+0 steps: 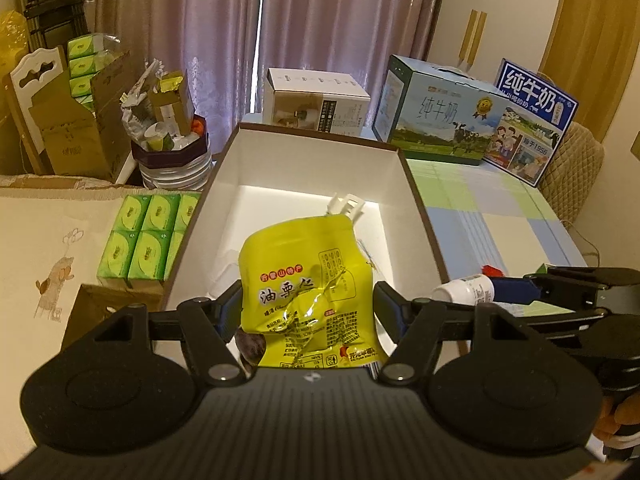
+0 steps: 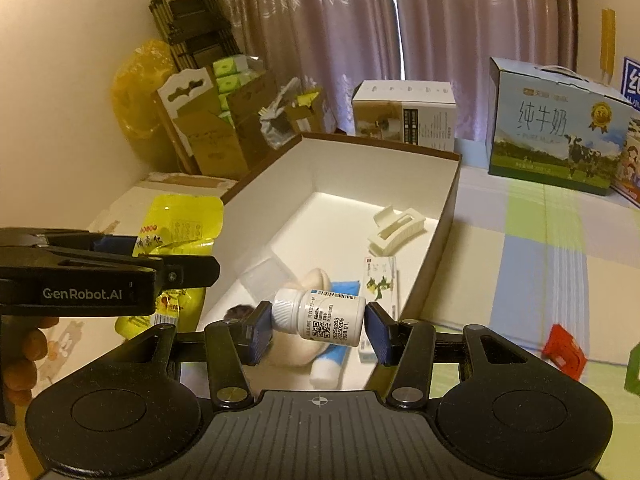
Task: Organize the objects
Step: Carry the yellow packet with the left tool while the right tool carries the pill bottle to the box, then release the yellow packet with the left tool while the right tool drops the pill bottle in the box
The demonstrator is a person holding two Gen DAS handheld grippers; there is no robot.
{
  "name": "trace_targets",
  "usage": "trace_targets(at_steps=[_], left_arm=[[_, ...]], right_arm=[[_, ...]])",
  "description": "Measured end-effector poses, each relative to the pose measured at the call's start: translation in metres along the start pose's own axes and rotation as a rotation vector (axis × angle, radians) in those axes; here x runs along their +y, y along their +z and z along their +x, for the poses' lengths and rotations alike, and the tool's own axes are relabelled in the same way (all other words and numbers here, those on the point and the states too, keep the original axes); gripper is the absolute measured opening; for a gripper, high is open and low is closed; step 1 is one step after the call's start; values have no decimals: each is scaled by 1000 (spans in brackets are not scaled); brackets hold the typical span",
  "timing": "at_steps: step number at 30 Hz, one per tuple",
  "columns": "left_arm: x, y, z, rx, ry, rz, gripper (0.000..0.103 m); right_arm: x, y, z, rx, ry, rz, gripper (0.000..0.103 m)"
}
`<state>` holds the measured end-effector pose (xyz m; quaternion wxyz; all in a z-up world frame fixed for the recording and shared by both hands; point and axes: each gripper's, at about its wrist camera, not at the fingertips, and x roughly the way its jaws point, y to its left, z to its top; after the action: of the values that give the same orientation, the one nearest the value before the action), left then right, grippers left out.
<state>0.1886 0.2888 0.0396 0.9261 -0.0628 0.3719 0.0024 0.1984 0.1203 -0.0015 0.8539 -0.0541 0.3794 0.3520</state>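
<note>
Two tongs over the box (image 2: 448, 200): left (image 1: 308, 304) clamping yellow pouch (image 1: 304, 280), right (image 2: 318, 322) clamping white bottle (image 2: 320, 318).

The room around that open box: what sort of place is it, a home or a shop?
Most likely a lived-in room of a home. Drawn curtains hang behind a table under a checked cloth, milk gift cartons stand on it, and tissue packs and cardboard boxes pile up alongside.
</note>
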Motion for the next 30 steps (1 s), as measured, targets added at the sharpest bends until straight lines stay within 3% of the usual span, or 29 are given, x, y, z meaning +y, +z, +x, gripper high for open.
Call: trace_targets(at_steps=[13, 30], left_arm=[[25, 50, 81, 42, 36, 68, 64], [41, 79, 169, 128, 57, 135, 65]], right_arm=[[-20, 48, 79, 35, -78, 9, 47], [-37, 66, 120, 67, -123, 19, 47]])
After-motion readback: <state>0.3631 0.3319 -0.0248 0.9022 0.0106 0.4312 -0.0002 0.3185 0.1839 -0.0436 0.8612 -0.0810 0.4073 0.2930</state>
